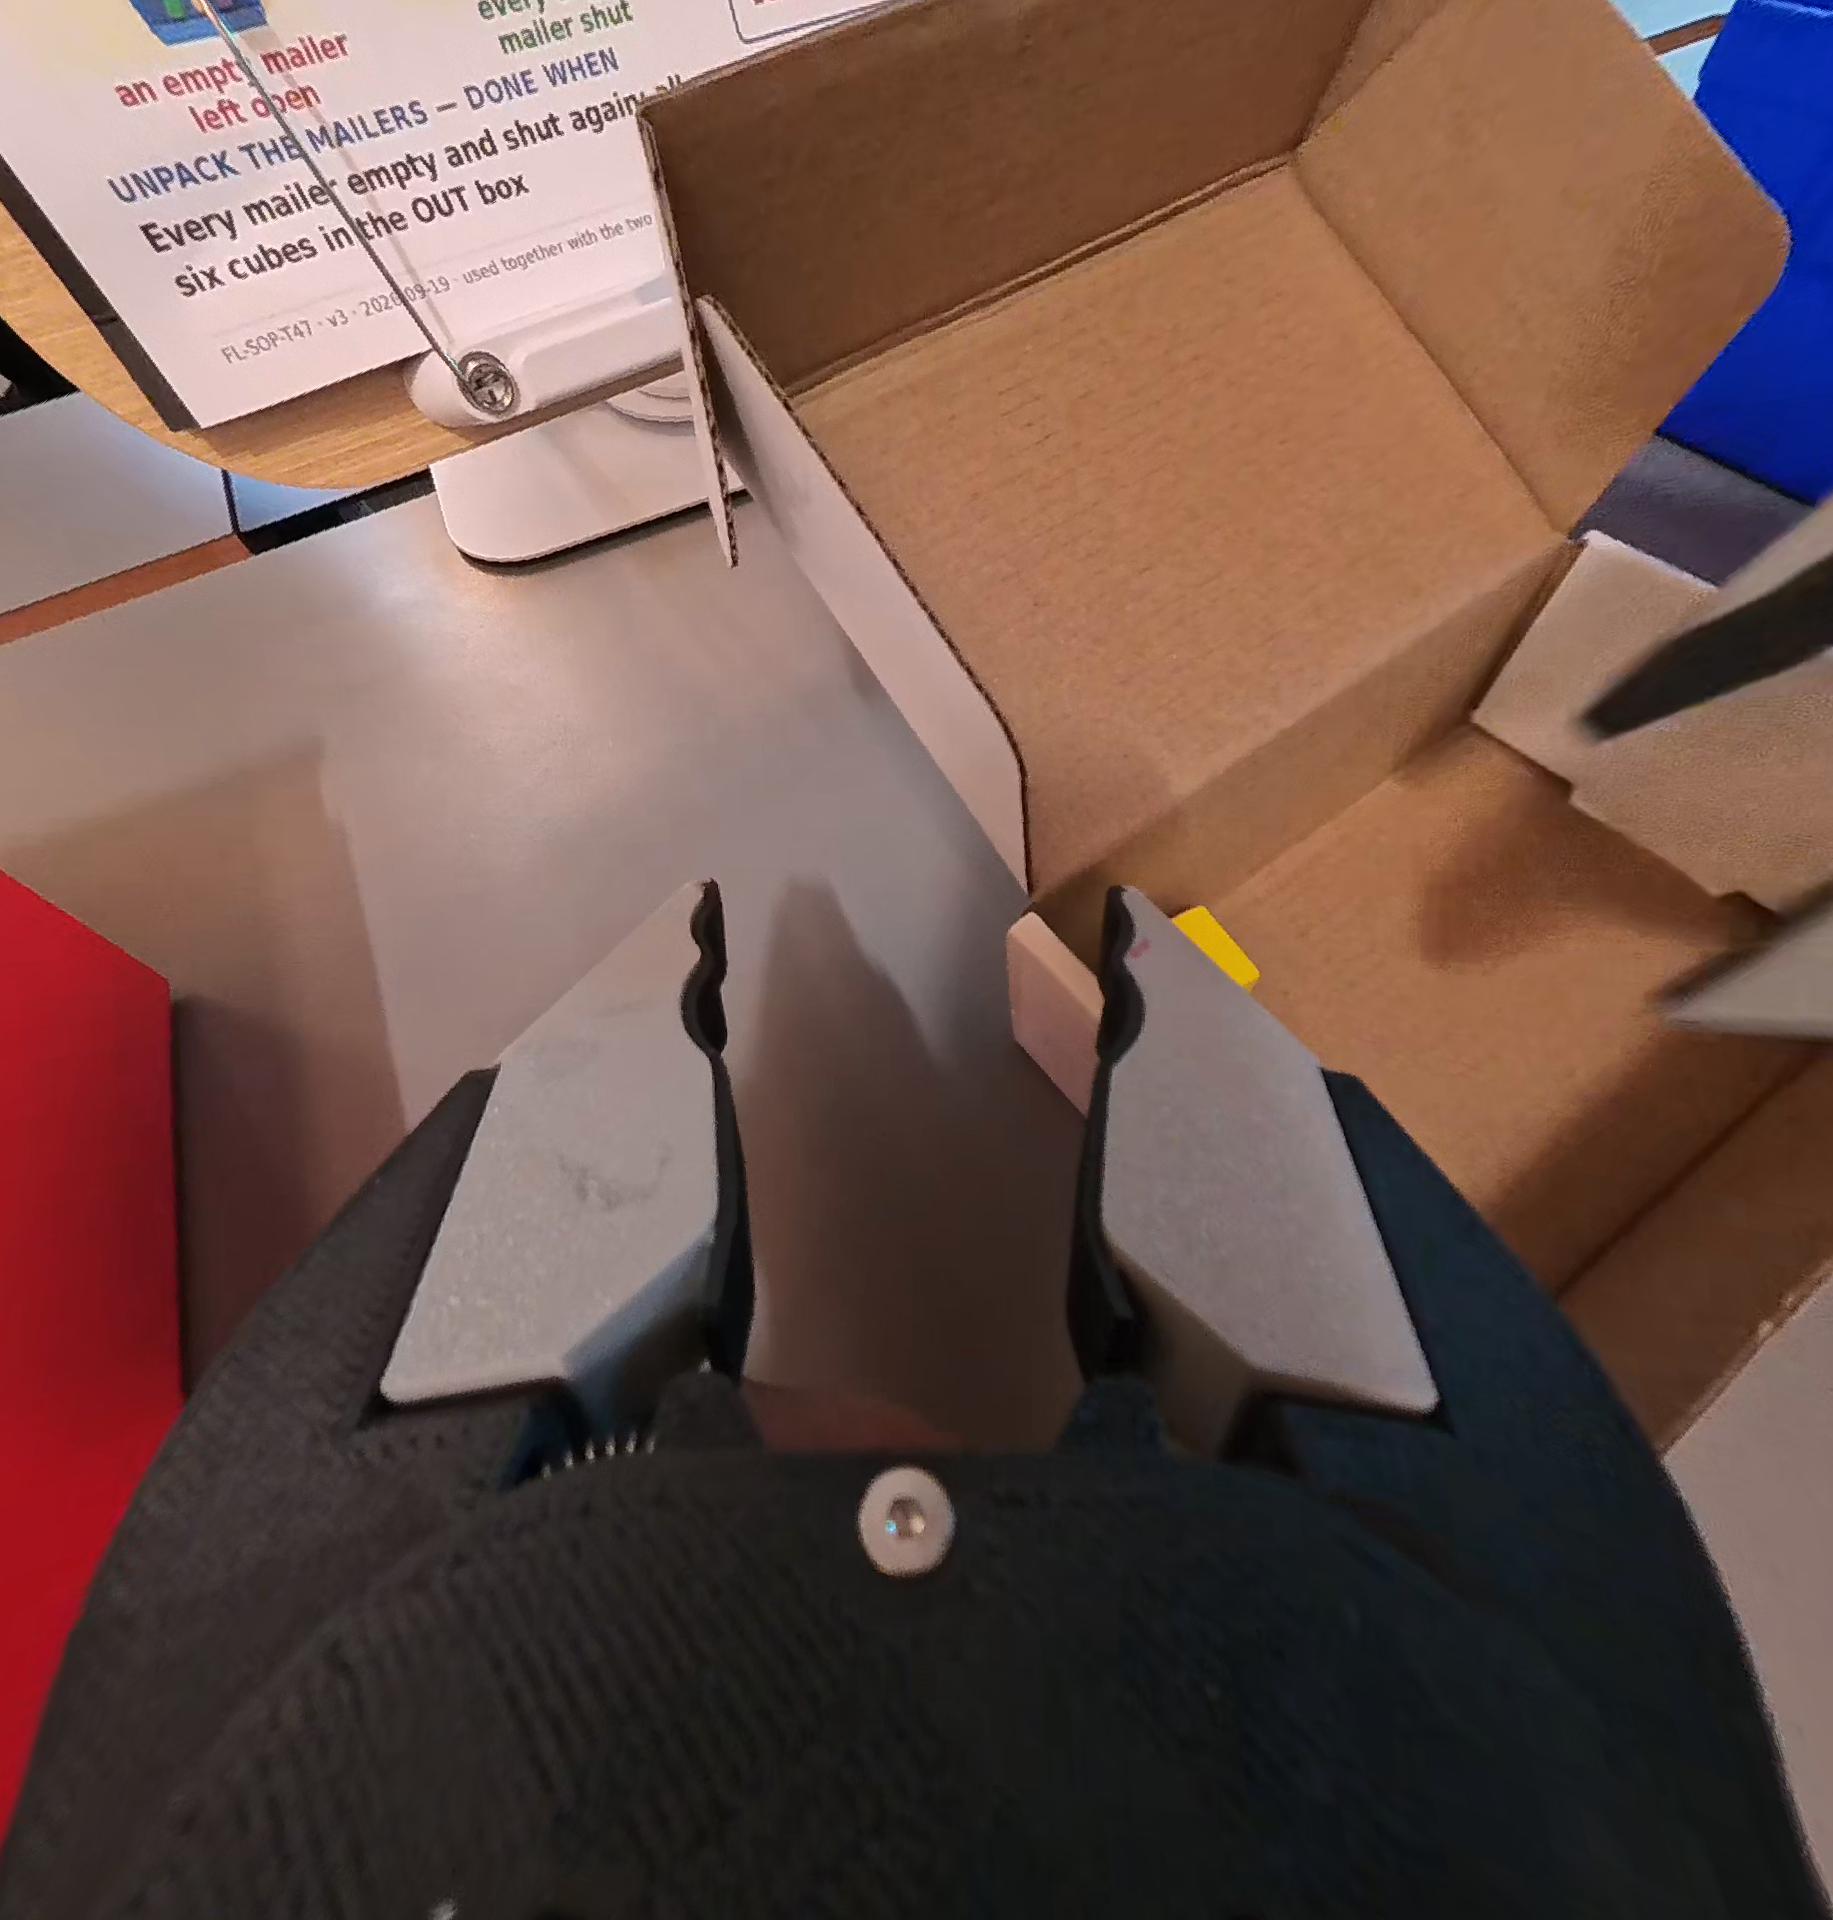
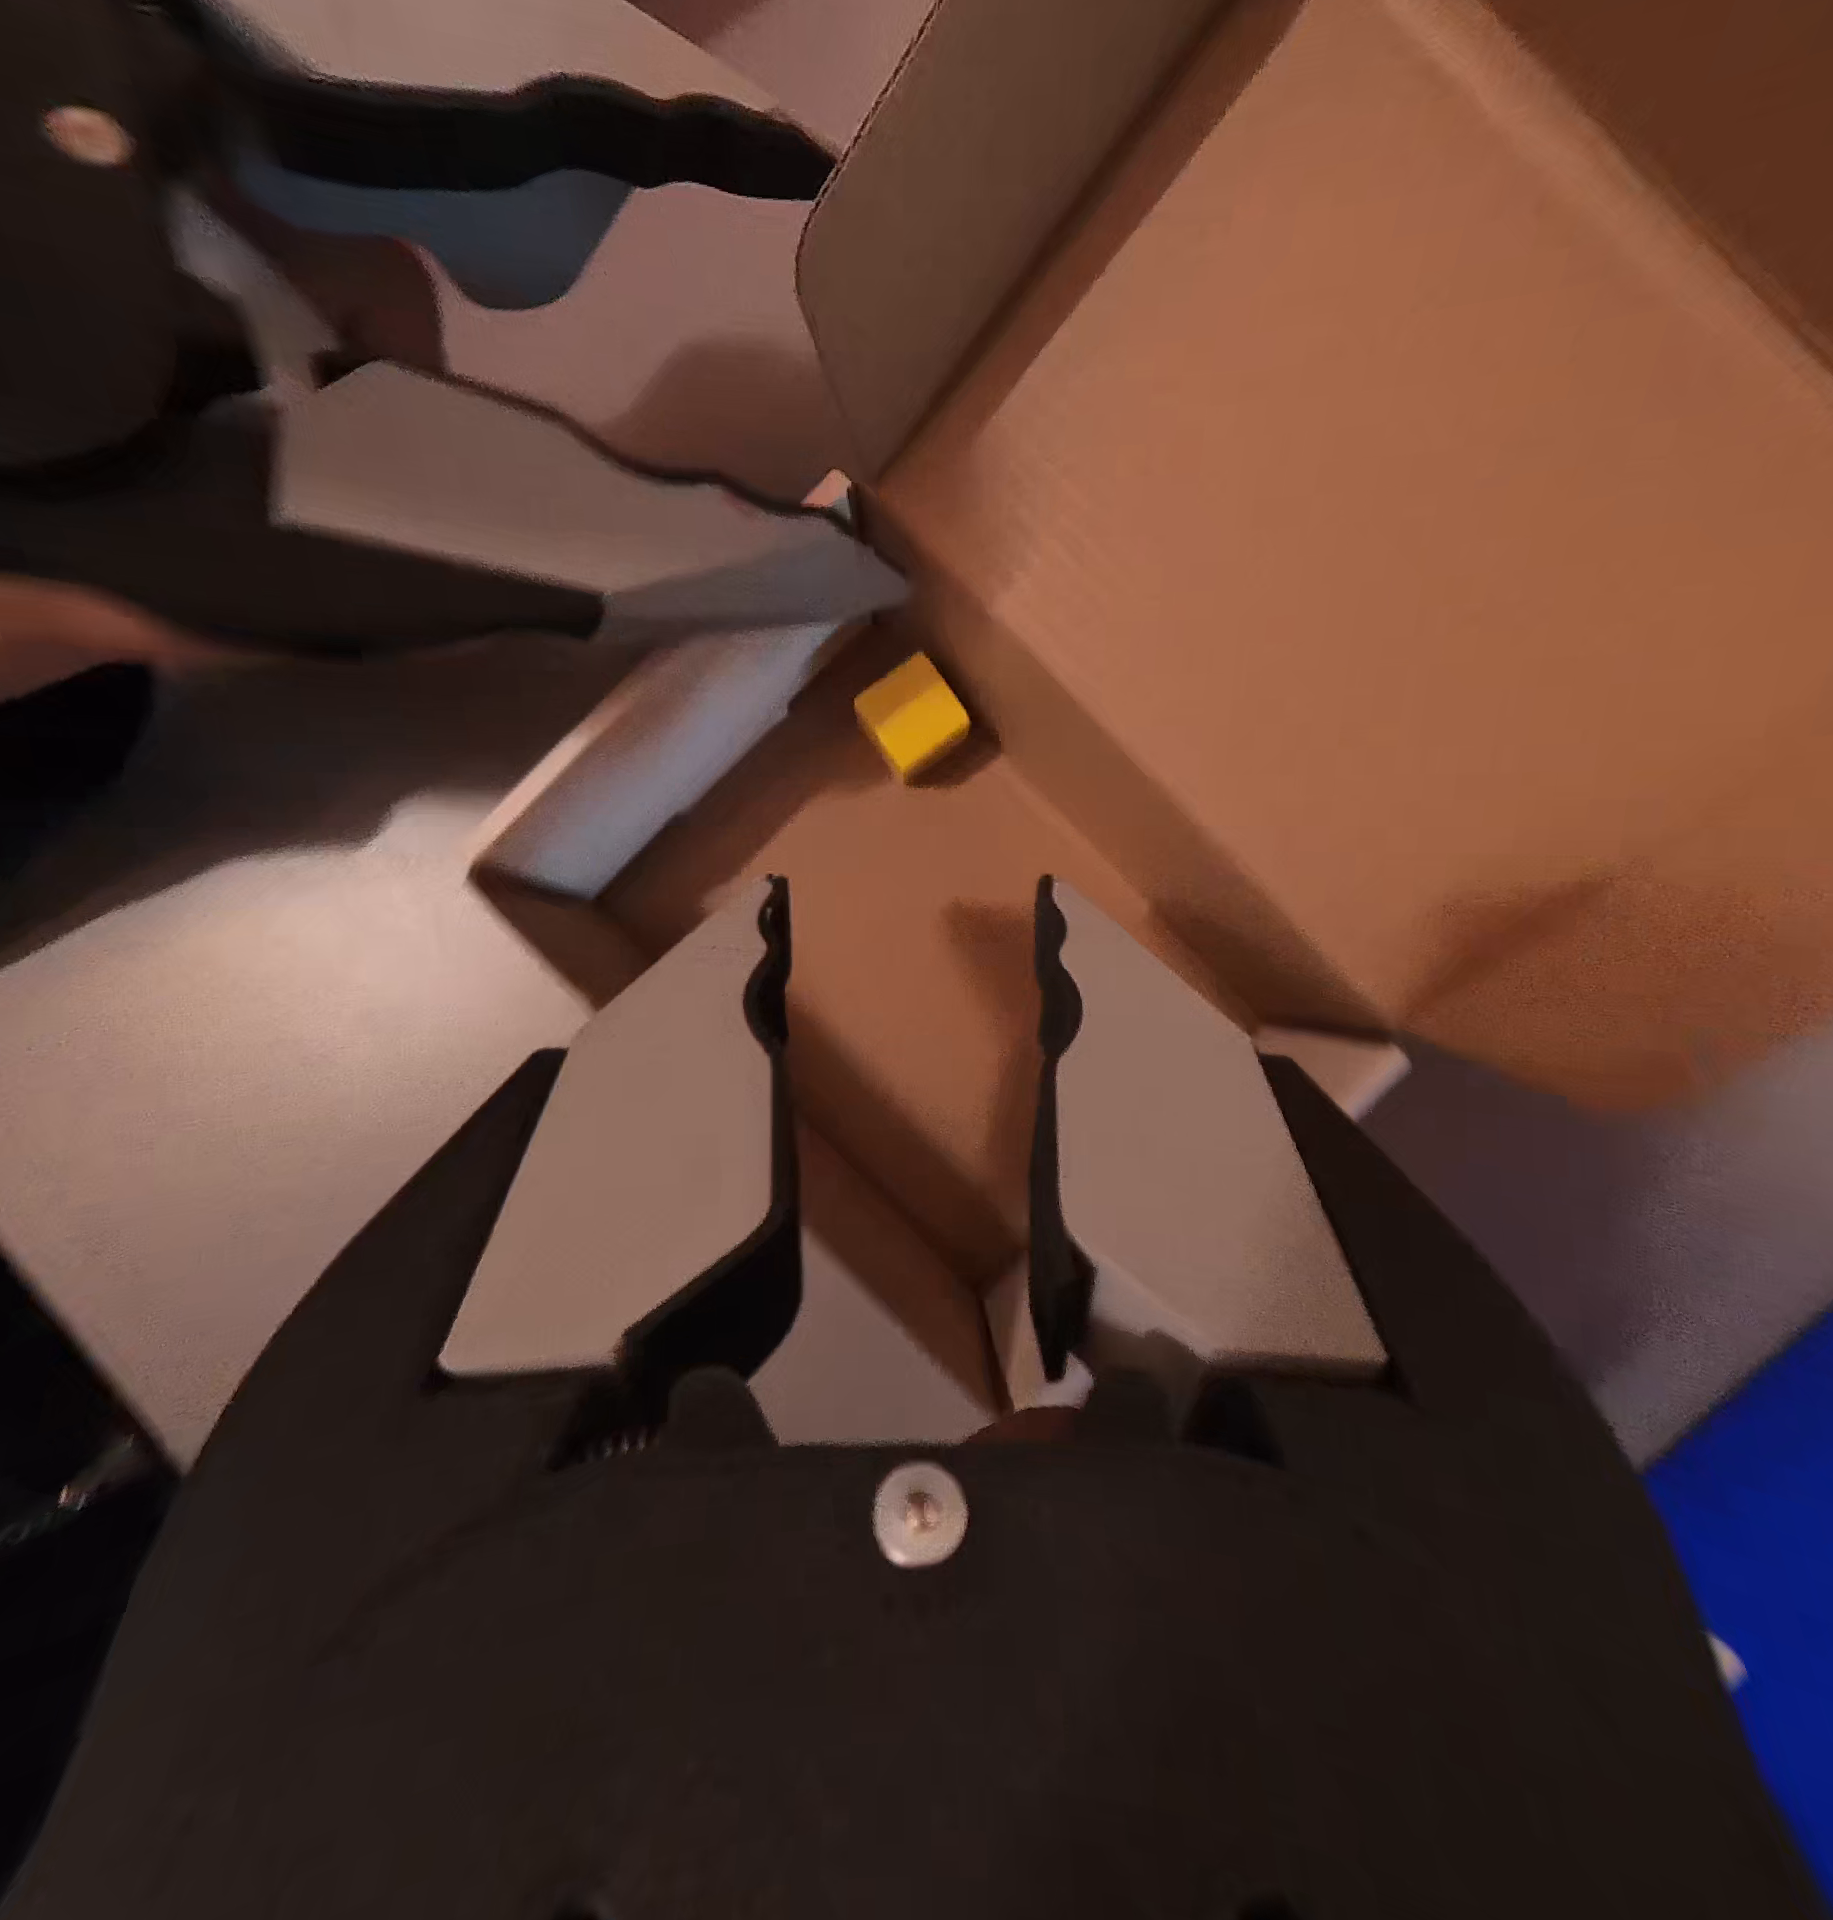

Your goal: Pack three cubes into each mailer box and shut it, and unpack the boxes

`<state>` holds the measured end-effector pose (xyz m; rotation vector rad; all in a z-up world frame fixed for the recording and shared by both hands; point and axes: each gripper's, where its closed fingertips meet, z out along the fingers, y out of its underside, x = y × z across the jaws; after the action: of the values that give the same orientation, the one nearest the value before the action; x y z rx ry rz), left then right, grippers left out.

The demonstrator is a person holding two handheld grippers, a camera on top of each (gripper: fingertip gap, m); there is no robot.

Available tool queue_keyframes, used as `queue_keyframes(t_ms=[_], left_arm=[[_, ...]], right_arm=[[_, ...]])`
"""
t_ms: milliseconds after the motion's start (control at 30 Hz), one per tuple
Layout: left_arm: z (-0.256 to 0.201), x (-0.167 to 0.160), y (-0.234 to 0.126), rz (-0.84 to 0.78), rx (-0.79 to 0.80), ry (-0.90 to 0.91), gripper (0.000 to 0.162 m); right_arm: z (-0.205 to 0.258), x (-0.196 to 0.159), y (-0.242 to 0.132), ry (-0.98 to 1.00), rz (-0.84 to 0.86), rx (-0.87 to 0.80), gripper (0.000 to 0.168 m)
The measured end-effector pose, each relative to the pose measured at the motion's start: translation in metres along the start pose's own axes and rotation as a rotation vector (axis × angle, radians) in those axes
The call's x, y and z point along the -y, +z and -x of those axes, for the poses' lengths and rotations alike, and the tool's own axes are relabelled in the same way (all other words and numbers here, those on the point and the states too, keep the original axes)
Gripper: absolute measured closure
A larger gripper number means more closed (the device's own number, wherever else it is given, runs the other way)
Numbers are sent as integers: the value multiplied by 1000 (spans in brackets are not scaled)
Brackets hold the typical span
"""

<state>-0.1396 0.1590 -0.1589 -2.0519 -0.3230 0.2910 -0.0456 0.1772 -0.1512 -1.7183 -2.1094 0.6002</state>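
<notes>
A mailer box [image 1: 1042, 987], brown inside and white outside, lies open on the grey table with its lid [image 1: 1151, 416] raised. A yellow cube [image 1: 1218, 940] sits on the box floor in the corner by the lid hinge, partly hidden behind my left gripper's finger. My left gripper [image 1: 917, 935] is open and empty at the box's left wall, one finger over the wall. In the right wrist view the cube [image 2: 912, 717] lies just ahead of my right gripper [image 2: 907, 914], which is open and empty above the box floor. The lid [image 2: 1411, 520] stands to its right.
A red bin [image 1: 50, 1143] stands at the left and a blue bin [image 1: 1785, 260] at the far right, also low in the right wrist view [image 2: 1785, 1558]. A printed sheet on a white stand [image 1: 372, 208] stands behind the box. The left gripper's fingers [image 2: 579, 520] reach in near the cube.
</notes>
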Motion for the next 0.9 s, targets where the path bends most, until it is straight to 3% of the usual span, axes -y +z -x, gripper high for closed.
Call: queue_keyframes(t_ms=[200,500,733,900], left_arm=[[0,-1,0,7,-10,-11,91],[1,-1,0,10,-15,-18,91],[4,-2,0,13,-13,-33,90],[4,-2,0,12,-12,-32,91]], right_arm=[[0,13,55,-27,61,-80,123],[-6,20,72,-71,71,-146,141],[-5,15,61,-49,53,-121,141],[-9,4,15,-13,-10,-103,141]])
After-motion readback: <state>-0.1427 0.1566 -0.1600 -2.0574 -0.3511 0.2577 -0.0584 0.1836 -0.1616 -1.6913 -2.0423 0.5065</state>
